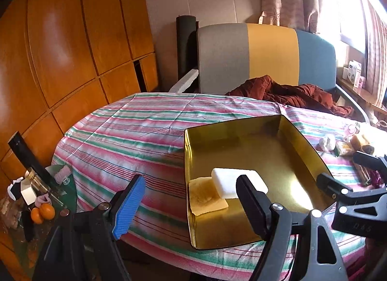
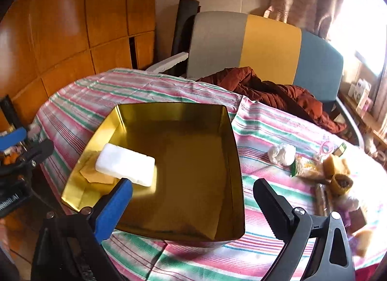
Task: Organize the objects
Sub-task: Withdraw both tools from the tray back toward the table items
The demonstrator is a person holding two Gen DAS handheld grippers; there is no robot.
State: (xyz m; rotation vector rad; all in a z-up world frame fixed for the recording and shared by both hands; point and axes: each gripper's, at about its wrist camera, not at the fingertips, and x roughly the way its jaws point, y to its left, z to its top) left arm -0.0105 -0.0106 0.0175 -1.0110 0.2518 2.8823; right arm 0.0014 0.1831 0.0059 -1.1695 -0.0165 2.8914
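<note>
Now white block (image 2: 125, 168) in gold tin (image 2: 232, 121), right gripper (image 2: 193, 202) empty (wide)

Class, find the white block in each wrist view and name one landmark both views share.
Left wrist: white block lower centre-right, in the gold tin's near-left corner.
Right wrist: white block centre-left, same corner.
Shared landmark: the grey-yellow-blue chair back.

Each gripper, the left gripper (image 1: 191, 204) and the right gripper (image 2: 193, 202), is black plastic at the bottom of the frame, with one bumpy blue pad, one black toothed finger and round silver screws.
</note>
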